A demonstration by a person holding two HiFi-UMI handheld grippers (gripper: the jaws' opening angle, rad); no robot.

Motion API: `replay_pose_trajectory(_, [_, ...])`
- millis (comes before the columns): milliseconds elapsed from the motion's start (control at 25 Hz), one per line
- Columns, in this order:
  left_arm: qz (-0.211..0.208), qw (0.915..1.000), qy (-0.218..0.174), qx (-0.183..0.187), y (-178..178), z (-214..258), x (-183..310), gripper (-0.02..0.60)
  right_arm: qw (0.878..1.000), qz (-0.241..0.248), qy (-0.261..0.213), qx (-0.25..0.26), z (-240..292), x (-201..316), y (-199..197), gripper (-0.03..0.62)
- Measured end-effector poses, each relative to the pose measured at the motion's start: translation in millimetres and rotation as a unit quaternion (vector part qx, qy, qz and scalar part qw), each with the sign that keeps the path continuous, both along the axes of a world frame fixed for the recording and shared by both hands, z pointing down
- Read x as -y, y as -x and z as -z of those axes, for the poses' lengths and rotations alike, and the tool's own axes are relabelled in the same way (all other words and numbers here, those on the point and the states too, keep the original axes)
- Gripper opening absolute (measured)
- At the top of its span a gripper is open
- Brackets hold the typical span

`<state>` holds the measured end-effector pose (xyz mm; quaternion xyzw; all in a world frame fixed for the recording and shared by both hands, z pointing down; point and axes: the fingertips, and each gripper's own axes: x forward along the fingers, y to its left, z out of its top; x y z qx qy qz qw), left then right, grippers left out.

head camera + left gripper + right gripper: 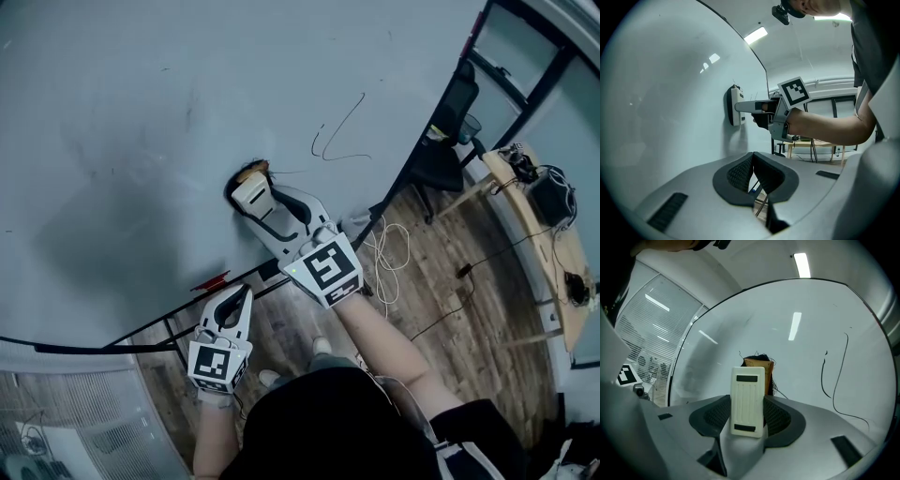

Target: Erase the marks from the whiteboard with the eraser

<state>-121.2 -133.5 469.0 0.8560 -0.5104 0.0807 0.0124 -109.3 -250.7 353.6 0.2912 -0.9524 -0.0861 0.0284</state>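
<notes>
Two grippers: right gripper (257,201) pinches eraser (747,401) against whiteboard (141,112), frame center; left gripper (235,300) jaws together, empty; marks (342,157) right of eraser.

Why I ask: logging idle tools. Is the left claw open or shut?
Shut. The left gripper view shows the left claw with pads meeting at the tips, nothing between.

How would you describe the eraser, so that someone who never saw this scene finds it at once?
The large pale whiteboard fills most of the head view. Near its lower edge, the right gripper holds a small block against it: the eraser. It is a cream ribbed slab, unlike the thin black pen lines to its right.
</notes>
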Motion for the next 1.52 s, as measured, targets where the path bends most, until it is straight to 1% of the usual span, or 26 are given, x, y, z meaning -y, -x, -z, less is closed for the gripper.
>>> replay_pose_trajectory(120, [-0.013,0.9999,-0.001,0.003,-12.8,0.6,7.7,0.018,1.000,-0.003,0.004,0.001,-3.1,7.0,-12.5,0.242])
replay_pose_trajectory(320, [-0.020,0.9998,0.002,0.006,-27.7,0.3,22.0,0.018,1.000,-0.012,0.012,0.006,-10.5,21.8,-37.7,0.242])
replay_pose_trajectory(680, [-0.031,0.9992,0.011,0.020,-60.4,-2.6,45.5,0.018,0.999,-0.029,0.038,0.021,-27.1,52.8,-95.1,0.242])
replay_pose_trajectory(880, [-0.037,0.9991,0.004,0.018,-73.3,-0.1,61.6,0.018,0.997,-0.047,0.050,0.023,-39.2,73.4,-123.8,0.242])
replay_pose_trajectory(960, [-0.040,0.9990,0.004,0.020,-83.2,-0.2,66.4,0.018,0.996,-0.056,0.058,0.029,-42.0,82.7,-142.0,0.242])
replay_pose_trajectory(1120, [-0.045,0.9983,0.014,0.033,-126.0,2.2,83.1,0.018,0.995,-0.070,0.067,0.036,-37.6,109.5,-201.2,0.242])
replay_pose_trajectory(1200, [-0.043,0.9985,0.013,0.032,-126.3,2.9,86.8,0.018,0.994,-0.077,0.069,0.035,-39.9,115.3,-209.2,0.242])
replay_pose_trajectory(1320, [-0.052,0.9980,0.009,0.033,-129.5,0.8,90.3,0.018,0.992,-0.090,0.075,0.035,-45.4,125.0,-223.0,0.242])
replay_pose_trajectory(1400, [-0.053,0.9981,0.013,0.030,-131.7,-4.6,93.8,0.018,0.991,-0.102,0.081,0.039,-51.2,134.5,-236.2,0.242])
replay_pose_trajectory(1520, [-0.051,0.9982,0.018,0.025,-125.5,-14.2,95.0,0.018,0.988,-0.120,0.088,0.041,-61.5,144.4,-246.1,0.242])
